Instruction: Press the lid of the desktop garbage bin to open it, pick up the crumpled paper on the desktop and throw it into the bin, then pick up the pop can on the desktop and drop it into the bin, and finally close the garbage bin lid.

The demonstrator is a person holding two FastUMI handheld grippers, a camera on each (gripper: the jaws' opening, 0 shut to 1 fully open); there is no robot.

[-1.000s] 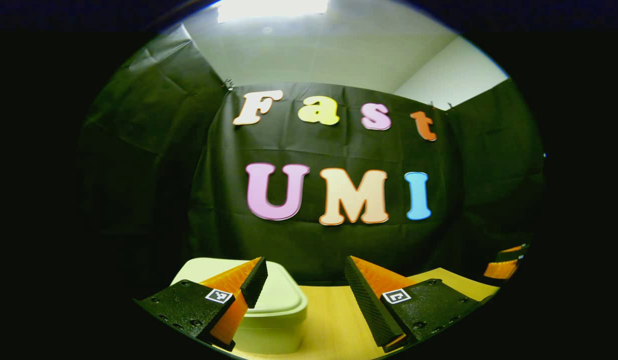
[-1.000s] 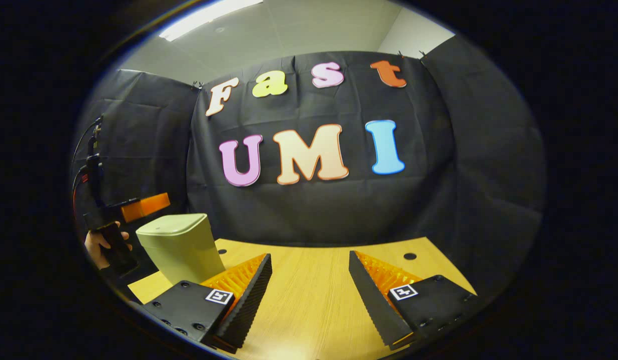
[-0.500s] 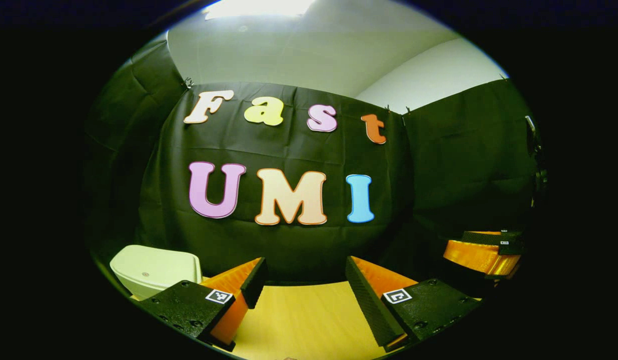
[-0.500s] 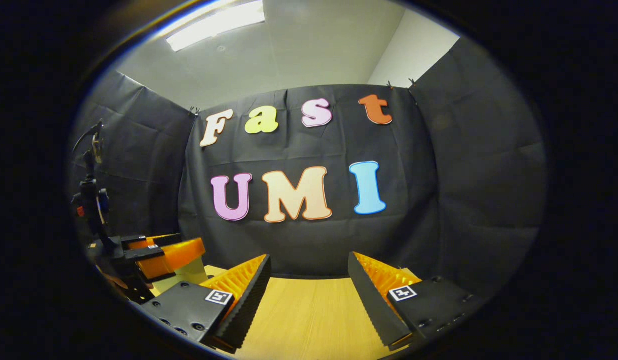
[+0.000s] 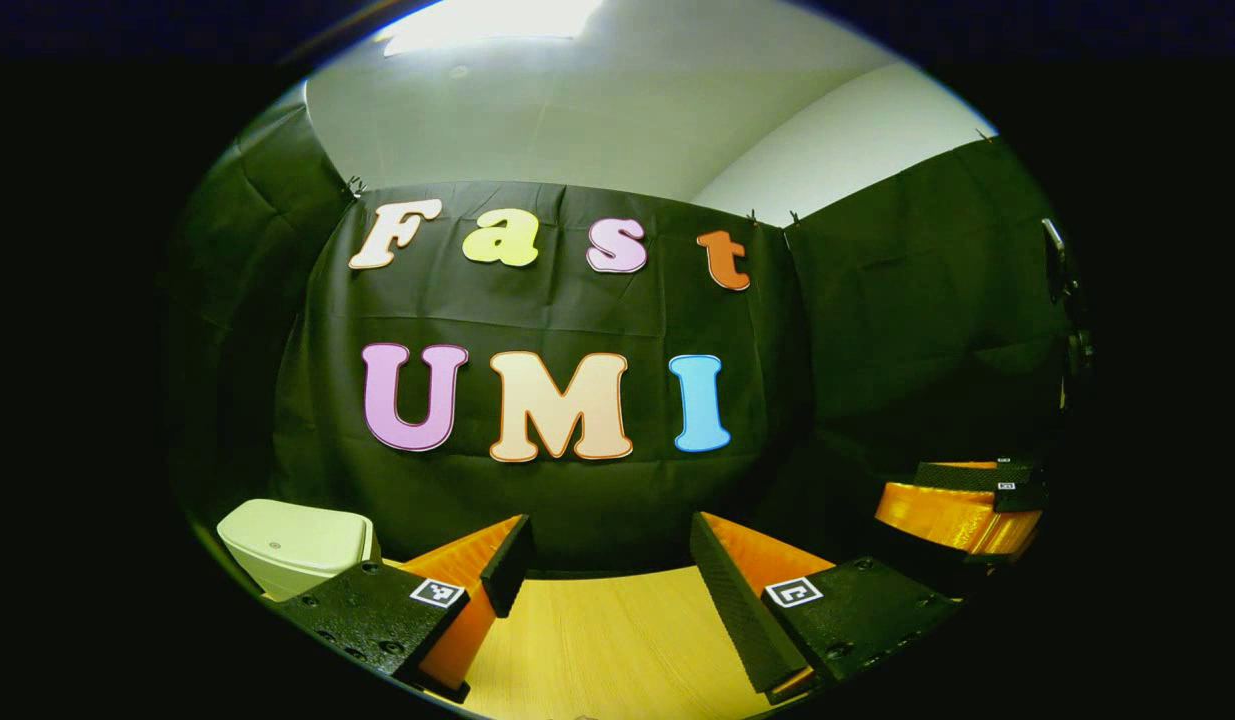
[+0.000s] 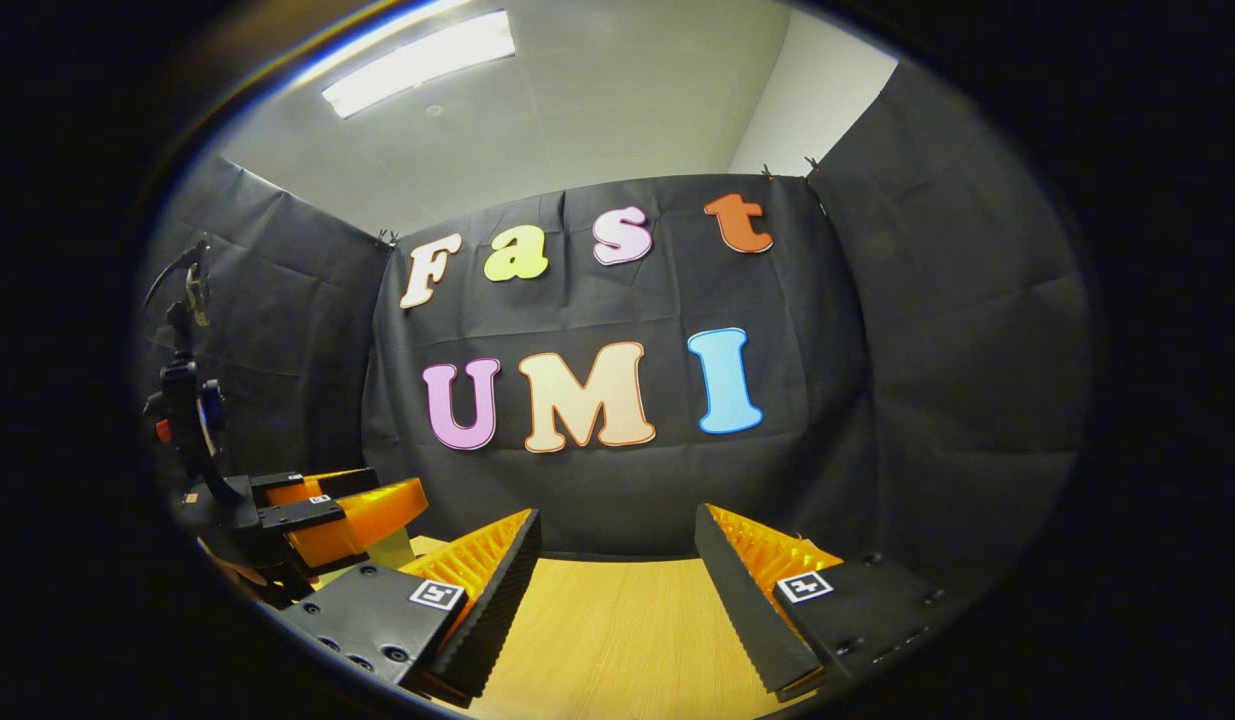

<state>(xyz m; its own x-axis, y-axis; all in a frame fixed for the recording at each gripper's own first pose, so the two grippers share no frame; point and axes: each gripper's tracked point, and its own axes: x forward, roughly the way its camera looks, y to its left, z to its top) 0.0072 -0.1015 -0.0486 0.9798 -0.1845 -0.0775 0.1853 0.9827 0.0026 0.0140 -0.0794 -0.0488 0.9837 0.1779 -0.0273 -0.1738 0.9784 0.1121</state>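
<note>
Wood-grain bench [image 5: 597, 650] bare between both open grippers, bin shut at the lower left.

Largest first: the yellow bench fills the bottom of both views, smooth and finely grained. The pale green plastic garbage bin [image 5: 292, 545], rounded at the corners with its lid flat and closed, has slid from lower centre to the lower left edge of the left gripper view over the last second, so the left gripper [image 5: 602, 570] has swung off it. That reads as the task finished or paused; no paper or can lies on the bench shown. Ridged, wedge-shaped fingers stand spread and empty on the left gripper and on the right gripper [image 6: 617, 560] alike.
</note>
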